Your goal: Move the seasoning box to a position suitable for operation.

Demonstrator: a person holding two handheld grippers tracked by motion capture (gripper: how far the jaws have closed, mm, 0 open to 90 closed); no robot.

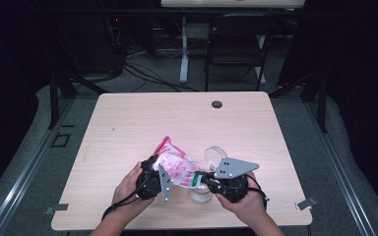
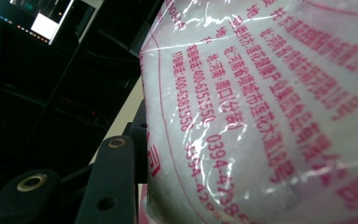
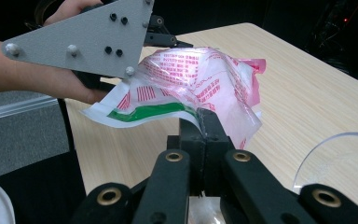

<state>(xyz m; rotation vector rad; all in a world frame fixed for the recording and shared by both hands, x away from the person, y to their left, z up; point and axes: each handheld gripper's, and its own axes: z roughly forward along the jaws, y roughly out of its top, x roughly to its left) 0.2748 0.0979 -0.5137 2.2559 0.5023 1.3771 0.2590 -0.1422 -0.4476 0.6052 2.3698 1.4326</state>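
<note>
Both grippers share the bag (image 1: 173, 166) of white granules near the table's (image 1: 128, 123) front edge: left gripper (image 1: 153, 178) clamps its body, right gripper (image 3: 200, 122) pinches the green-striped corner shut. Best keep that corner low and aimed into the clear cup (image 1: 215, 156) beside it.

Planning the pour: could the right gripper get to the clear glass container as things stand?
Probably not yet: the right gripper is shut on the bag's edge, though the clear glass container stands unobstructed beside it.
</note>
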